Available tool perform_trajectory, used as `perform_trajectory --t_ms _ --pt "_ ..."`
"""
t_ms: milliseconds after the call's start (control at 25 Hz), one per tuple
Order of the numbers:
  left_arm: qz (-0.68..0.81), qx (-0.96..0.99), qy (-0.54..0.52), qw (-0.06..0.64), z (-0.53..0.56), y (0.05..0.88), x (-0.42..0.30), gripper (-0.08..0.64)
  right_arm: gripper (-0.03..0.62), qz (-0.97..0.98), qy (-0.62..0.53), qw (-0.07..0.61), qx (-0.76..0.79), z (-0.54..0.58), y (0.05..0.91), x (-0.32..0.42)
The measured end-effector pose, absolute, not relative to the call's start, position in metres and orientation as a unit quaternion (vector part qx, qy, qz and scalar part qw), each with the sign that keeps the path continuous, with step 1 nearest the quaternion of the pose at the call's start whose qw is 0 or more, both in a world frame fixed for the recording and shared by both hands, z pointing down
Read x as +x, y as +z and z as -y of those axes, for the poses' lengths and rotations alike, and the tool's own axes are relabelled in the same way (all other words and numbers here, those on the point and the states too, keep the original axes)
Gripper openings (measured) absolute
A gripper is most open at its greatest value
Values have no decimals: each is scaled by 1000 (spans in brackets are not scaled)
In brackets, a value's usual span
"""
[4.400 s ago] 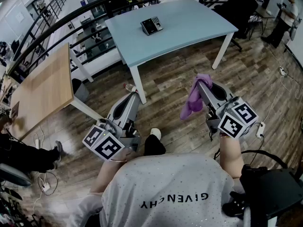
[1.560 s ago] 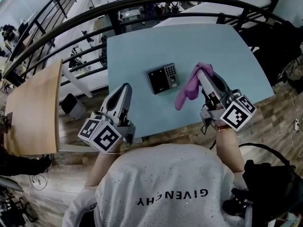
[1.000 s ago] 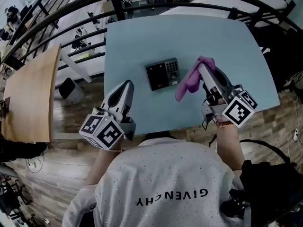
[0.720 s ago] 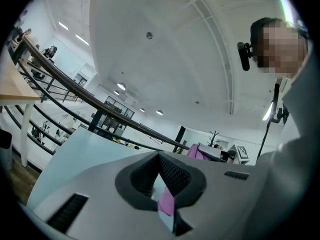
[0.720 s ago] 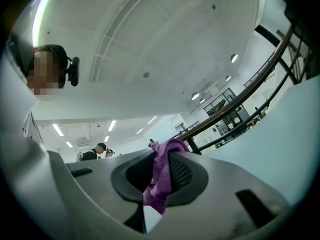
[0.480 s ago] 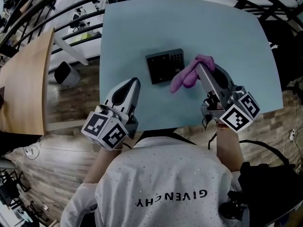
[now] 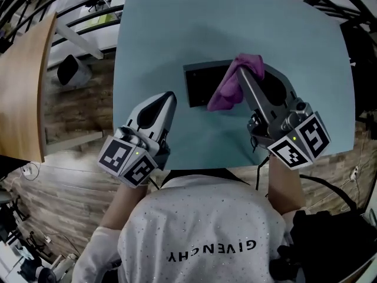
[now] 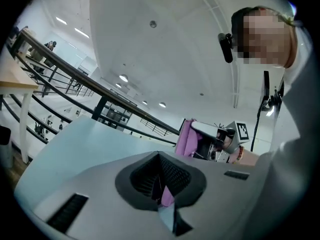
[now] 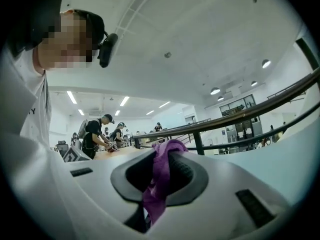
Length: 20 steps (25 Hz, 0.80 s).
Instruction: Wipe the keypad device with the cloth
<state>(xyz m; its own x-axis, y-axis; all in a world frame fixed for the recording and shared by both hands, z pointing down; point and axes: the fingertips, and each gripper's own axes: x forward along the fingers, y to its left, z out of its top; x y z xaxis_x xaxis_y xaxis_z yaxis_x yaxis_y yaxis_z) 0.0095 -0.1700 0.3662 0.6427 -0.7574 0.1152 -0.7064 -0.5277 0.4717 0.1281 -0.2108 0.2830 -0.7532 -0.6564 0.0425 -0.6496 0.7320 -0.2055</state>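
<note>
The dark keypad device (image 7: 199,85) lies on the light blue table (image 7: 153,34). A purple cloth (image 7: 233,82) hangs over the device's right part and hides its keys. My right gripper (image 7: 246,69) is shut on the cloth and reaches in from the lower right. In the right gripper view the cloth (image 9: 159,176) is pinched between the jaws of the right gripper (image 9: 161,160). My left gripper (image 7: 169,96) is shut and holds nothing, over the table to the lower left of the device. From the left gripper (image 8: 163,186) view, the cloth (image 8: 187,139) shows across the table.
A wooden table (image 7: 20,81) stands to the left across a strip of plank floor (image 7: 82,99). The blue table's front edge runs just ahead of the person's torso. People stand at a far table (image 9: 102,134) in the right gripper view.
The view has closed in over the blue table. My right gripper has carried the cloth left and forward onto the device, which now covers its keypad side. The left gripper stays near the front.
</note>
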Motion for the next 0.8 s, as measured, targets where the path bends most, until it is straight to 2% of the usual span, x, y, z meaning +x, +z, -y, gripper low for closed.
perform_trajectory --t_ms 400,560,680,800 --pt "420 863 -43 279 191 393 23 0 43 -946 21 41 -320 275 210 102" --pt "421 860 -44 286 198 388 26 1 42 -955 -10 55 -291 284 203 90" --pt "420 856 -49 297 200 389 27 2 41 -960 -109 -37 -254 279 262 69" --pt "422 854 -44 302 209 408 24 1 41 -953 -122 -151 -233 268 335 50"
